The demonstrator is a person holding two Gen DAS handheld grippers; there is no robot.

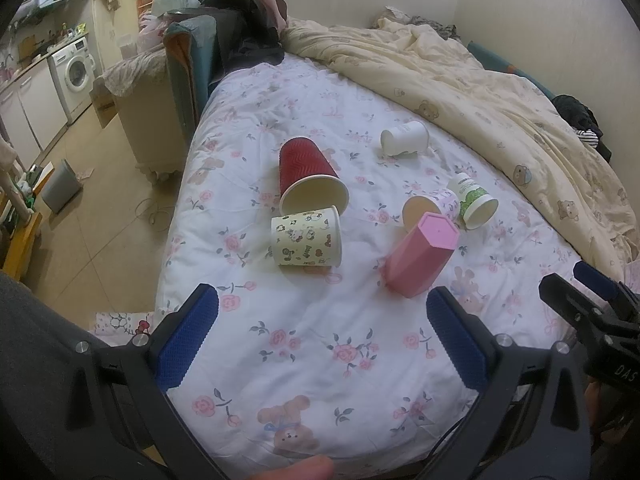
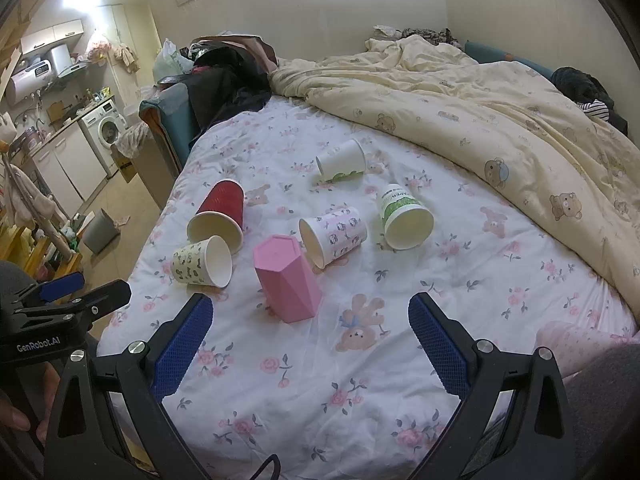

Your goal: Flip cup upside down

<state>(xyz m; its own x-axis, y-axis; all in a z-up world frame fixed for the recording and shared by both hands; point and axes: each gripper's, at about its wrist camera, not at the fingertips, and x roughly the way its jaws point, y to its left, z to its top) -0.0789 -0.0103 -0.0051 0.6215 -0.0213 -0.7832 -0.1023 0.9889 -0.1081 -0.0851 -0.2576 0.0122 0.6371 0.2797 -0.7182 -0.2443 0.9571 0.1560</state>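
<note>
Currently both claws, left claw [image 1: 322, 334] and right claw [image 2: 310, 338], gape wide, holding nothing; pink cup [image 2: 286, 282] stands inverted on bed [image 2: 320, 392], 11 o'clock off right claw.

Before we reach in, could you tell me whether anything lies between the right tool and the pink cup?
Nothing visible does: only bare flowered bedsheet lies between the open right tool and the pink cup.

In the left wrist view the pink cup [image 1: 420, 258] hides part of the pale patterned cup [image 1: 434, 206] behind it; the right tongs [image 1: 588, 296] are cut off by the edge.
</note>
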